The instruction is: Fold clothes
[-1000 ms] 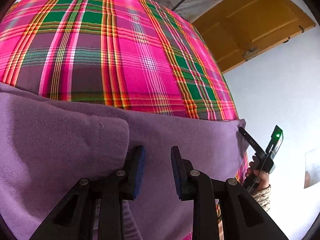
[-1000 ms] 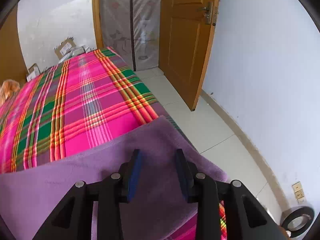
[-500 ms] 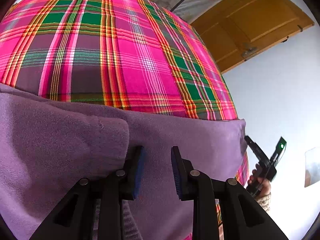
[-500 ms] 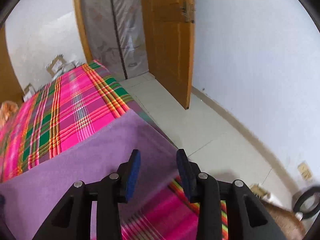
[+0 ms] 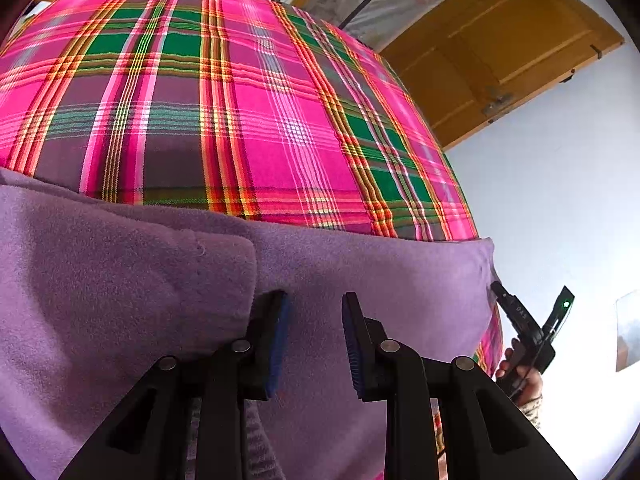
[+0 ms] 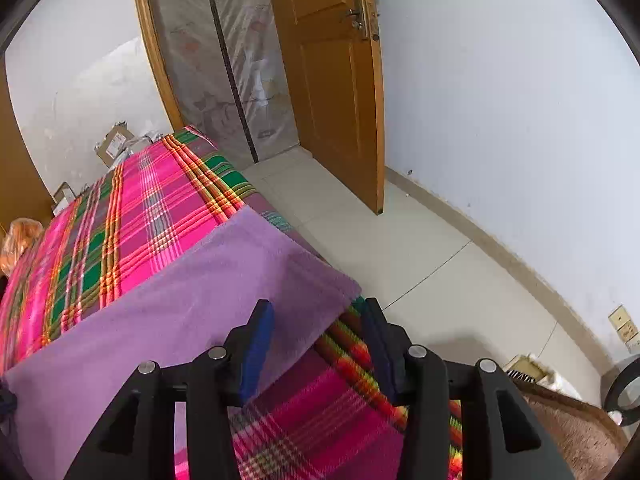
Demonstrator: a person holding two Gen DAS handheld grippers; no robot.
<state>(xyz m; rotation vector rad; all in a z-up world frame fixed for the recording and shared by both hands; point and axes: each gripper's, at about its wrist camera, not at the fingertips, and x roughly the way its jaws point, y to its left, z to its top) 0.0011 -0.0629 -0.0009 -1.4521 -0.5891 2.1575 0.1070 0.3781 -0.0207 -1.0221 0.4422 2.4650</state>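
While both my tongs hang apart and empty, the purple garment runs nine-to-three; its corner sits at eleven o'clock of my right gripper, nearer than my left gripper.

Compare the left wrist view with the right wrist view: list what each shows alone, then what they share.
Left wrist only: the folded-over flap of the purple fleece garment, and the right hand-held gripper seen from outside, in a hand.
Right wrist only: the tiled floor, wall socket, and parcels.
Both: the garment, plaid bedsheet, wooden door, and open jaws.
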